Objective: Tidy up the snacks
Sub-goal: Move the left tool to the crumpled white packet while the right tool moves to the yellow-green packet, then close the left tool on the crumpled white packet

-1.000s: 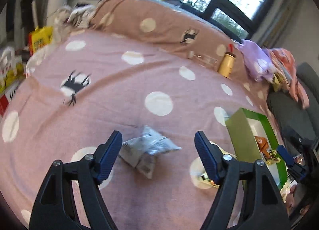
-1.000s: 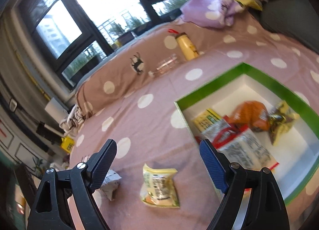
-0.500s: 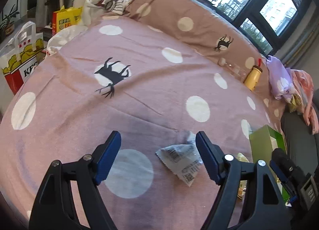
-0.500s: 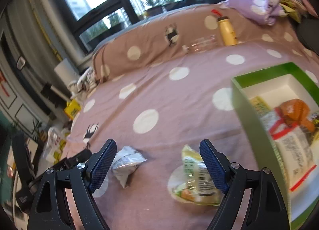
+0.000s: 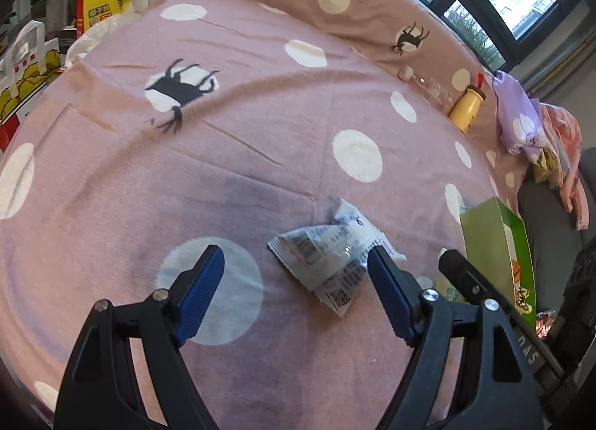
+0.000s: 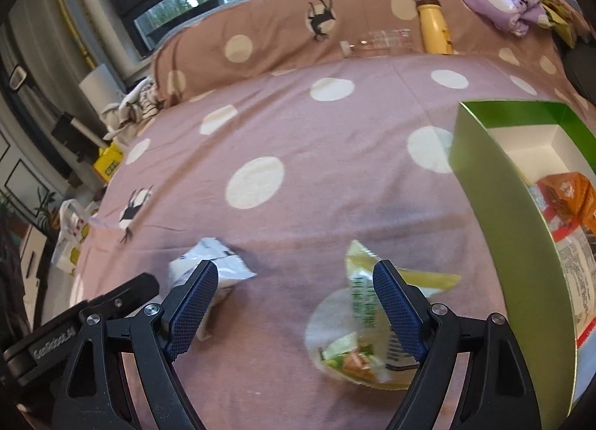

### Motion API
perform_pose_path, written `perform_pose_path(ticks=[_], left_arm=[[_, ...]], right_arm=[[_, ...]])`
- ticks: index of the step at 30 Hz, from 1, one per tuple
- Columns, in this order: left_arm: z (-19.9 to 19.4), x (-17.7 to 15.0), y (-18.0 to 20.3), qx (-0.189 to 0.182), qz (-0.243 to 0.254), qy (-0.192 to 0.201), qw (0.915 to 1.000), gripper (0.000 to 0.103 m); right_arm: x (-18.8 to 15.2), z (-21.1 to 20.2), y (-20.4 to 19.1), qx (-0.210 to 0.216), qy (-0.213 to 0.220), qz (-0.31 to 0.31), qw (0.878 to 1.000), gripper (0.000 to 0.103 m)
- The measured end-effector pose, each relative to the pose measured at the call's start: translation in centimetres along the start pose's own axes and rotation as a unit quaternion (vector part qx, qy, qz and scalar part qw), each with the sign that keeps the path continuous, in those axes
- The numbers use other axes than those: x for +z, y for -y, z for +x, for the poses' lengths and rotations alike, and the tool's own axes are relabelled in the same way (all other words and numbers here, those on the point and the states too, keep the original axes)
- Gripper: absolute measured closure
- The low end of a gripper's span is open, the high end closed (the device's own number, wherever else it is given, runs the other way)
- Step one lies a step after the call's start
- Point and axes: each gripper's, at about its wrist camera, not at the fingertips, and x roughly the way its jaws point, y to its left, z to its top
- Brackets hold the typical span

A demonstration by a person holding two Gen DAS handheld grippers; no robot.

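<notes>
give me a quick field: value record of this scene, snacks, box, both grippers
surface: pink dotted bedspread
white packet: loose on the spread, by left gripper's right finger
yellow-green packet: loose on the spread, by right gripper's right finger
green box: open, orange packet and others inside
left gripper: open, empty
right gripper: open, empty
still outside box: two packets

Open bedspread (image 5: 111,176) extends toward the bed's left edge and the pillow ridge. Obstacles: white packet (image 5: 327,255) and yellow-green packet (image 6: 368,310) lying near each other, green box (image 6: 495,199) wall standing just right of the yellow-green packet, yellow bottle (image 6: 434,27) and clear bottle (image 6: 383,43) along the far ridge
</notes>
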Motion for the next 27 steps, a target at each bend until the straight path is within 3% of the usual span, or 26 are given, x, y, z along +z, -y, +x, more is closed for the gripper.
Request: perform_pose_path(ticks=[11, 17, 21, 24, 27], left_arm=[[2.9, -0.7, 2.8, -0.007, 0.062, -0.017, 0.9979, 0.023], [4.5, -0.4, 3.2, 0.0, 0.072, -0.019, 0.9972, 0.026], [4.8, -0.2, 3.1, 0.004, 0.074, -0.013, 0.9971, 0.048], [4.7, -0.2, 3.1, -0.006, 0.074, -0.012, 0.9972, 0.053], [4.2, -0.4, 3.2, -0.016, 0.078, -0.008, 0.9968, 0.069]], right_arm=[[0.8, 0.8, 3.0, -0.014, -0.012, 0.033, 0.999, 0.017], [1.1, 1.4, 2.8, -0.014, -0.024, 0.019, 0.999, 0.017], [1.3, 2.0, 2.1, -0.009, -0.026, 0.002, 1.0, 0.017], [1.3, 2.7, 1.7, -0.017, -0.026, -0.009, 0.999, 0.017], [1.1, 3.2, 1.4, -0.035, -0.028, -0.024, 0.999, 0.017]])
